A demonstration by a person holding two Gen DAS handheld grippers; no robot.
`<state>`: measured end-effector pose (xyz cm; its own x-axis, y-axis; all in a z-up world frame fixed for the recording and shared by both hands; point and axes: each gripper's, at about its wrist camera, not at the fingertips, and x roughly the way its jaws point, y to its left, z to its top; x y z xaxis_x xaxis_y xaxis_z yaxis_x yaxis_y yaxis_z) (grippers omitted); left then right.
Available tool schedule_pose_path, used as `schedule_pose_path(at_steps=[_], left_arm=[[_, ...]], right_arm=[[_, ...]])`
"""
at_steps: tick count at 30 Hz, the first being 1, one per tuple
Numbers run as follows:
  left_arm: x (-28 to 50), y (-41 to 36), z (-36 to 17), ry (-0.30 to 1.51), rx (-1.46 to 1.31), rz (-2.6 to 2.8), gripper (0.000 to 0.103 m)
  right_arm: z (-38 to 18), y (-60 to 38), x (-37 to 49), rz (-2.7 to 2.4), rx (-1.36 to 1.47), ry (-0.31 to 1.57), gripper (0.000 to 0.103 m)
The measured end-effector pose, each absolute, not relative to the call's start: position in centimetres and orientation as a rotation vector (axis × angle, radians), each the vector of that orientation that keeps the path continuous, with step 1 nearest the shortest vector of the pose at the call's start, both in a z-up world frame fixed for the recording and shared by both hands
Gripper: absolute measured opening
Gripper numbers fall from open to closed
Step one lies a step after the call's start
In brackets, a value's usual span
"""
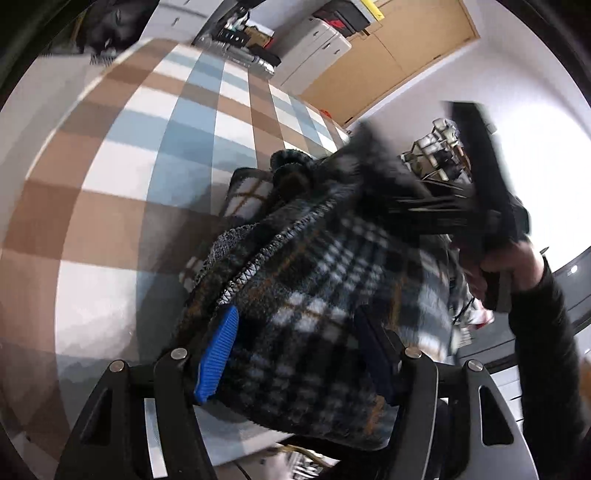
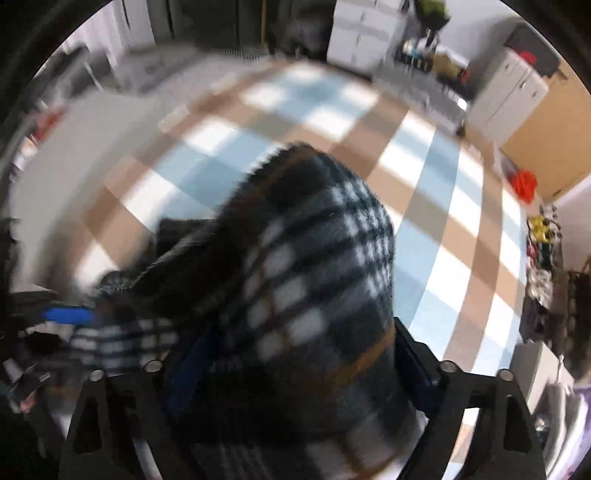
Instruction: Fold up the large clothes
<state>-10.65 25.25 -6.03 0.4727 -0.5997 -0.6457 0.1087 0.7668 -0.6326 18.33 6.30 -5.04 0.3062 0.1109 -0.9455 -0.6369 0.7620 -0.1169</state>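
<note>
Both grippers are clenched on the same garment, a dark plaid fleece garment (image 1: pixel 325 295), which hangs bunched between them above the checked cover (image 1: pixel 155 155) of the bench.

Left gripper (image 1: pixel 295 350): closed onto a thick wad of the fleece, with the blue pad of one finger (image 1: pixel 218 354) pressed into the cloth on one side and the dark finger opposite part buried in it. A stitched hem runs up and away from this grip toward the far part of the garment, where a folded section shows a lighter plaid lining and a rolled cuff or collar.

Right gripper (image 2: pixel 291 373): likewise closed on a bundle of the same fleece, which fills the space between the fingers and mounds up in front of the lens. In the left wrist view the right gripper's body (image 1: pixel 484 192) and the person's hand (image 1: pixel 517 269) sit high and to the right, with the cloth drawn taut toward them.

Governing relation: the garment's long axis appears to run from one grip to the other, with the slack bulk sagging toward the bench surface below and ahead of both. Neither arm is clearly nearer the bench; motion blur in the right wrist view prevents a firmer reading.

Surroundings: white drawer units (image 2: pixel 365 33), a cardboard sheet (image 1: pixel 391 48) against the wall, and clutter at the bench's far end stand well apart from the garment. Nothing visible lies on the checked cover beneath the cloth, so lay-down looks unobstructed. Judged risk: the bunched state may trap creases or a sleeve underneath.
</note>
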Motion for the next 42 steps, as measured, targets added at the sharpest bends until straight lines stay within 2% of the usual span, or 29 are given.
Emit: schedule_pose_path(at_steps=[4, 7, 9, 11, 13, 17, 20, 25, 27, 32, 33, 35, 37, 42], left_arm=[[-10.6, 25.3, -6.1, 0.985, -0.540, -0.448, 0.060], [-10.6, 25.5, -6.3, 0.992, -0.544, -0.443, 0.060], [-10.6, 25.4, -6.2, 0.996, -0.533, -0.435, 0.060], [-10.4, 25.1, -6.2, 0.997, -0.528, -0.433, 0.060], [-10.0, 24.9, -6.3, 1.003, -0.525, -0.431, 0.060], [-9.2, 25.1, -6.7, 1.020, -0.550, -0.432, 0.060], [-8.7, 25.3, -6.8, 1.043, -0.582, -0.437, 0.060], [-8.2, 25.5, -6.5, 1.095, -0.585, -0.452, 0.060], [-8.1, 25.4, -6.3, 1.111, -0.575, -0.457, 0.060], [-8.0, 25.2, -6.3, 1.127, -0.548, -0.470, 0.060], [-7.9, 25.2, -6.2, 1.127, -0.553, -0.473, 0.060], [-8.0, 25.1, -6.1, 1.124, -0.553, -0.484, 0.060], [-7.9, 24.4, -5.8, 1.115, -0.542, -0.498, 0.060], [-7.3, 21.9, -6.0, 1.140, -0.539, -0.549, 0.060]], right_arm=[[-5.8, 5.8, 19.6, 0.519, -0.465, 1.146, 0.087], [-3.6, 3.4, 20.4, 0.532, -0.240, 1.149, 0.087], [-0.4, 0.3, 19.3, 0.603, -0.029, 1.083, 0.088], [2.8, -2.3, 16.6, 0.680, 0.079, 0.989, 0.091], [4.8, -4.0, 12.8, 0.724, 0.083, 0.913, 0.101], [4.2, -5.4, 4.4, 0.851, 0.087, 0.874, 0.102], [2.1, -3.8, -1.4, 0.707, -0.060, 0.790, 0.102], [-2.7, 5.0, -12.8, 0.497, -0.616, 0.372, 0.102], [-5.5, 8.2, -13.9, 0.393, -0.786, 0.303, 0.102], [-11.1, 11.5, -9.7, 0.189, -0.969, 0.335, 0.100], [-11.2, 11.1, -8.9, 0.123, -0.966, 0.316, 0.089], [-10.0, 9.7, -8.3, 0.134, -0.878, 0.338, 0.080], [-9.6, 8.9, -8.2, 0.133, -0.893, 0.334, 0.062], [-10.1, 6.2, -6.7, 0.129, -1.044, 0.321, 0.048]])
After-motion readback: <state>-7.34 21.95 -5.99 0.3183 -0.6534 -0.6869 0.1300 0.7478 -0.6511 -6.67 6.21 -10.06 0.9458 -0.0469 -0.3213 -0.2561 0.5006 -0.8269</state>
